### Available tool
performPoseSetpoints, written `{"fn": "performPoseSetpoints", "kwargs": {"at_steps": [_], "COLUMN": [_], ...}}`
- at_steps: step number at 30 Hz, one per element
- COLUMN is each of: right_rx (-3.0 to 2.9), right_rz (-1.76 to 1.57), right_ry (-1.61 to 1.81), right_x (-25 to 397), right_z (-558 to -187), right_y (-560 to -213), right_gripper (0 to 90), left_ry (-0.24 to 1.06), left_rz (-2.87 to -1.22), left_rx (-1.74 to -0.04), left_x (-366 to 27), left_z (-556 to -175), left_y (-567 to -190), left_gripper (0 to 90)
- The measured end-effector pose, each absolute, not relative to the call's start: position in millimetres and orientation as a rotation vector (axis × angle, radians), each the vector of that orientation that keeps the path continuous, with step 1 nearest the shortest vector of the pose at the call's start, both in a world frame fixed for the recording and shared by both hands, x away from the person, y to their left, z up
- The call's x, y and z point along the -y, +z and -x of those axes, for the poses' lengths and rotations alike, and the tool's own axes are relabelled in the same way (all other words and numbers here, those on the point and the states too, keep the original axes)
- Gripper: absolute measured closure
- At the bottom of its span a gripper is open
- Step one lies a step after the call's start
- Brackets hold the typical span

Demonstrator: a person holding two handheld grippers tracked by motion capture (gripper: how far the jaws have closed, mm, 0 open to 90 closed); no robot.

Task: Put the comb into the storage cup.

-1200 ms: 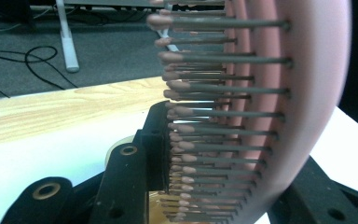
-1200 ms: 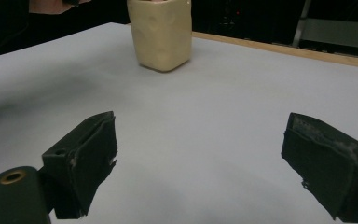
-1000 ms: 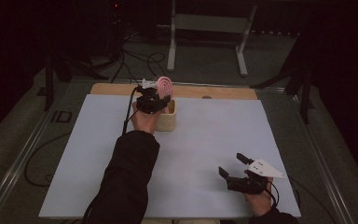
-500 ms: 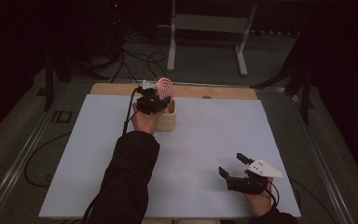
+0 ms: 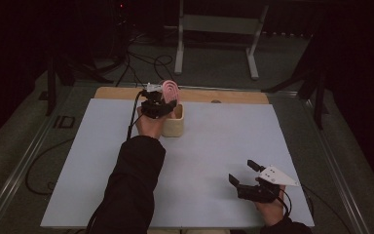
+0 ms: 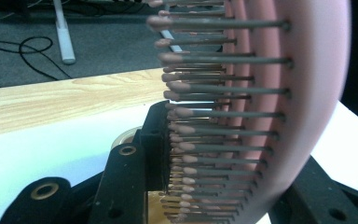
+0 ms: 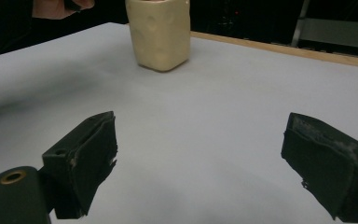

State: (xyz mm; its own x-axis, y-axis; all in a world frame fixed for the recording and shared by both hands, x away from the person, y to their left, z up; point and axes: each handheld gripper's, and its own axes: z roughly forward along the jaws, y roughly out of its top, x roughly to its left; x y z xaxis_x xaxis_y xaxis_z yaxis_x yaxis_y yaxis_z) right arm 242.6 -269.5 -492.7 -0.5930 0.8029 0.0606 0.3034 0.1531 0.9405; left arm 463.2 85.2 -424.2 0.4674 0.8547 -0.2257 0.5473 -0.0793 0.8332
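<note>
L gripper (image 5: 163, 103) clamped on pink hairbrush (image 5: 169, 90) head over cream cup (image 5: 174, 126); light, stiff plastic, bristles flex, better grip on solid rim. R gripper (image 5: 246, 176) jaws apart, idle.

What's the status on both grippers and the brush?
Left gripper shut on pink hairbrush, above cream cup. Right gripper open, idle. Nothing in the way.
</note>
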Motion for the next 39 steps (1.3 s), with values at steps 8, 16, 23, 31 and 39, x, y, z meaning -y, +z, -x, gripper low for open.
{"fn": "performPoseSetpoints", "kwargs": {"at_steps": [8,16,23,31,39], "right_rx": [-1.975,-1.978,-1.979,-1.980,-1.975], "right_rz": [-1.051,-1.050,-1.049,-1.051,-1.054], "right_ry": [1.439,1.440,1.438,1.439,1.438], "right_x": [269.7,269.0,268.6,268.8,270.3], "right_z": [-242.2,-242.7,-243.2,-243.1,-242.1], "right_y": [-492.6,-493.3,-493.8,-493.7,-493.4], "right_gripper": [10.2,10.2,10.2,10.2,10.1], "left_ry": [0.402,0.413,0.424,0.426,0.420], "left_rz": [-1.764,-1.777,-1.782,-1.791,-1.782], "left_rx": [-1.204,-1.219,-1.235,-1.235,-1.253], "left_x": [-88.3,-91.6,-93.9,-94.0,-94.7], "left_z": [-465.4,-467.4,-468.5,-469.1,-469.5], "left_y": [-424.4,-425.9,-426.6,-426.8,-429.4], "left_gripper": [62.6,61.3,59.8,57.0,52.5]}}
